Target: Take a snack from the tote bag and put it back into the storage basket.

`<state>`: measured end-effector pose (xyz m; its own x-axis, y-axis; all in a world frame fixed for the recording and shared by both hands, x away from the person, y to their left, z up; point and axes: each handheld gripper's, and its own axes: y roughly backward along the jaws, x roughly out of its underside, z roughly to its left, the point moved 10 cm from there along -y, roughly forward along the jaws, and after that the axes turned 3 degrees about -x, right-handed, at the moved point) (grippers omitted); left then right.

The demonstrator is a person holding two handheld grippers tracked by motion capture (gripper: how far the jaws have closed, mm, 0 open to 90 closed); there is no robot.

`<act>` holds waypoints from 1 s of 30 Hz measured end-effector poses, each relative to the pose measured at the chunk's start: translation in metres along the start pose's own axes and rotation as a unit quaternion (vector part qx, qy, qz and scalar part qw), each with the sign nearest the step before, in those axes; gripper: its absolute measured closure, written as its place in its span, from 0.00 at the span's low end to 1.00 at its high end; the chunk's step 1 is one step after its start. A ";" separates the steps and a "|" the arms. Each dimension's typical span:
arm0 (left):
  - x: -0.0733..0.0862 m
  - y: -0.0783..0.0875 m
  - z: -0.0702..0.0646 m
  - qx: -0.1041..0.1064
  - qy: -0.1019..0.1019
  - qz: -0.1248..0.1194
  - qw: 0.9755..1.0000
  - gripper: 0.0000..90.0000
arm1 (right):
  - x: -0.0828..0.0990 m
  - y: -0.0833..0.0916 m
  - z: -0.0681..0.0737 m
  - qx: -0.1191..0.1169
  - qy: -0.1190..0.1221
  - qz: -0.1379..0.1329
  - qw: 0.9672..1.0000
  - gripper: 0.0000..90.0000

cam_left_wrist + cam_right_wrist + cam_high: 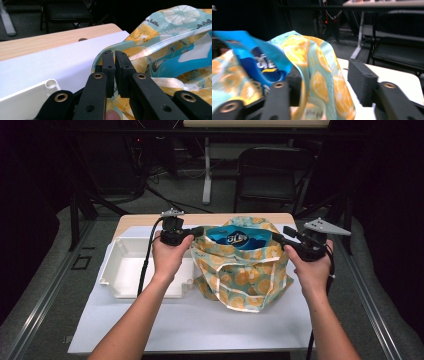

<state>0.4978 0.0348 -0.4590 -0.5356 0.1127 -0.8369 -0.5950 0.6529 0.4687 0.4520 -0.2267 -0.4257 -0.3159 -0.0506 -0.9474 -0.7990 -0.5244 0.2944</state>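
The soft, floppy bag [243,265] is sagging; left gripper [115,65] is pinching its rim beside the white tray [125,270], right gripper [325,82] spreading around the opposite rim.

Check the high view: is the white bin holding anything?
No: the white bin beside the citrus-print bag shows only its bare white floor.

An orange-slice-patterned bag [243,270] stands open on the table, a blue packet [235,239] inside it.
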 end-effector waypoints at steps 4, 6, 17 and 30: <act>-0.001 0.002 -0.001 -0.002 -0.004 -0.004 1.000 0.98 | -0.001 0.026 0.008 -0.005 0.019 -0.026 0.999 0.44; 0.000 0.000 -0.002 -0.010 -0.010 -0.003 1.000 1.00 | -0.003 0.036 0.012 -0.012 0.022 -0.036 0.999 0.41; 0.003 -0.002 -0.009 -0.010 -0.017 -0.011 1.000 1.00 | 0.034 0.052 0.060 -0.077 0.007 -0.014 0.997 0.25; 0.009 0.041 -0.014 -0.005 -0.071 -0.072 0.995 0.72 | 0.030 0.026 0.072 -0.086 0.044 -0.014 0.995 1.00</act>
<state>0.4602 0.0515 -0.4432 -0.3552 0.1243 -0.9265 -0.6658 0.6621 0.3441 0.3854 -0.1804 -0.4373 -0.2421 -0.1036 -0.9647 -0.7052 -0.6641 0.2483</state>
